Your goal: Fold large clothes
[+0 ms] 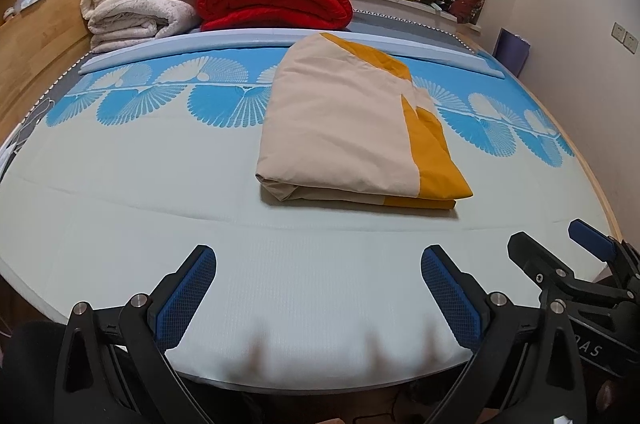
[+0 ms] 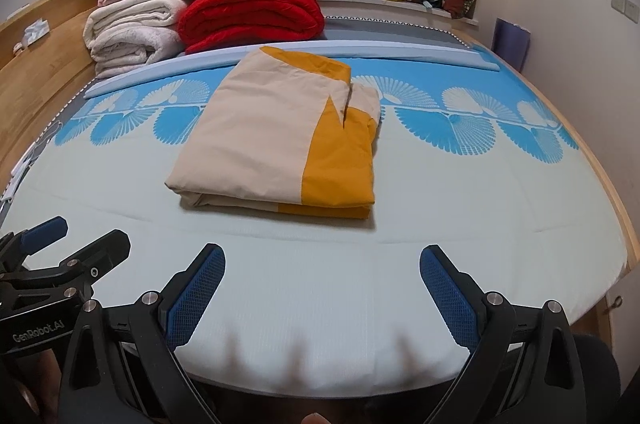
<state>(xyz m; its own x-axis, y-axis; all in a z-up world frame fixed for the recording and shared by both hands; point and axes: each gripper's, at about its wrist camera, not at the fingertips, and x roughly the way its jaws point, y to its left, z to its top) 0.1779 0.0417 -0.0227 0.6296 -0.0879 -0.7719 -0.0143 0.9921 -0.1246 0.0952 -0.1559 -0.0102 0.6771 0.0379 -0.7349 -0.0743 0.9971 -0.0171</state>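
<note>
Folded beige-and-mustard cover point(image 1: 352, 128) lies on the bed point(image 1: 160, 192), well ahead of the left gripper point(image 1: 318, 288) and offset to its right in the left wrist view. Its long axis runs away from the gripper toward the red quilt point(image 1: 272, 0) at the far end, with the folded edge nearest. The left gripper hovers over the bed's near edge, fingers spread wide with nothing between them. The right gripper point(image 1: 560, 244) shows at the right margin of this view, beside the left one.

In the right wrist view the cover point(image 2: 276, 136) sits ahead of the right gripper point(image 2: 322, 284) and slightly to its left, mustard band on the right side. This gripper is also wide open and empty. The cover lies between the two lines of sight, so neither gripper looks clearly nearer. No container is involved; the cover looks already folded, apart from the stacked blankets point(image 2: 132, 32) beyond it.
</note>
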